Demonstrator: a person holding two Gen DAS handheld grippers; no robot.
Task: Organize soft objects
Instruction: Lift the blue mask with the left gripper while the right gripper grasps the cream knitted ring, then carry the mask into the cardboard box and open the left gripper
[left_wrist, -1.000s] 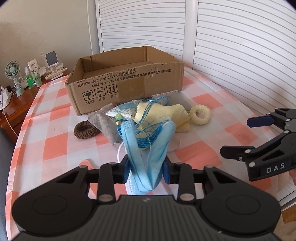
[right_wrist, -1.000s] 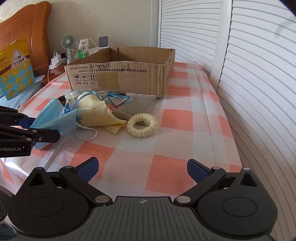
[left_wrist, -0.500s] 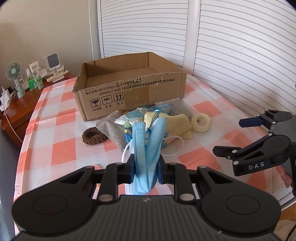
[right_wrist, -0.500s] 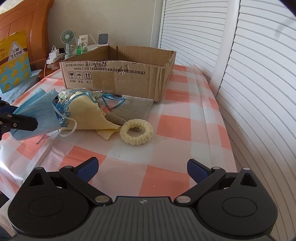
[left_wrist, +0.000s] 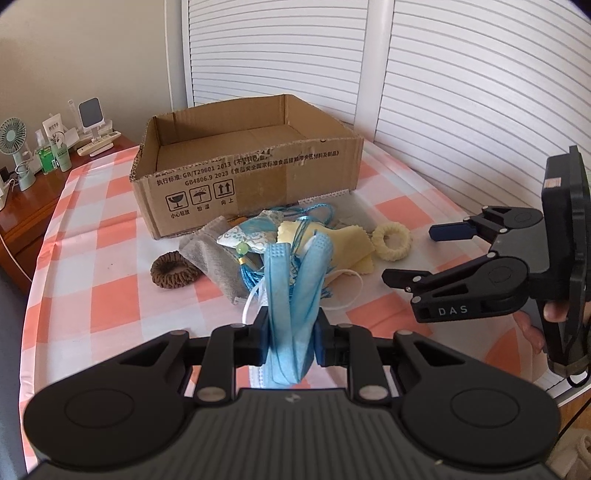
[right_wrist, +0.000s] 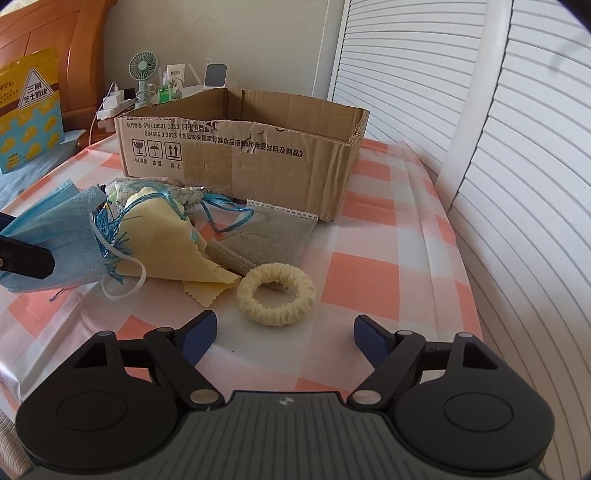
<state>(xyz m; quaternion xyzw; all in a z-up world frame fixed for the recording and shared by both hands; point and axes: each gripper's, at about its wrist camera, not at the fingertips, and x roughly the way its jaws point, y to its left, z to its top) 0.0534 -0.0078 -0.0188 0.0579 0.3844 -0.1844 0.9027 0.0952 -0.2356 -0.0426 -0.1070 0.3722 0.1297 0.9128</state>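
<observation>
My left gripper (left_wrist: 291, 334) is shut on a blue face mask (left_wrist: 293, 295), held above the checked cloth; the mask also shows at the left of the right wrist view (right_wrist: 62, 240). Blue tassel threads (left_wrist: 251, 275) cling to it. A yellow cloth (right_wrist: 170, 243), a patterned sachet (left_wrist: 247, 234), a grey cloth (right_wrist: 266, 240), a cream scrunchie (right_wrist: 276, 295) and a brown scrunchie (left_wrist: 173, 269) lie before the open cardboard box (left_wrist: 251, 173). My right gripper (right_wrist: 284, 332) is open and empty, just short of the cream scrunchie; it also shows in the left wrist view (left_wrist: 417, 254).
The table (right_wrist: 376, 266) has a pink-and-white checked cloth. White louvred doors (right_wrist: 517, 147) stand close along the right. A wooden side table (left_wrist: 29, 192) with a small fan, bottles and chargers stands at the far left. A yellow bag (right_wrist: 29, 107) leans by the headboard.
My left gripper has lifted the mask higher and drawn back from the pile. My right gripper has moved forward and lower toward the cream scrunchie.
</observation>
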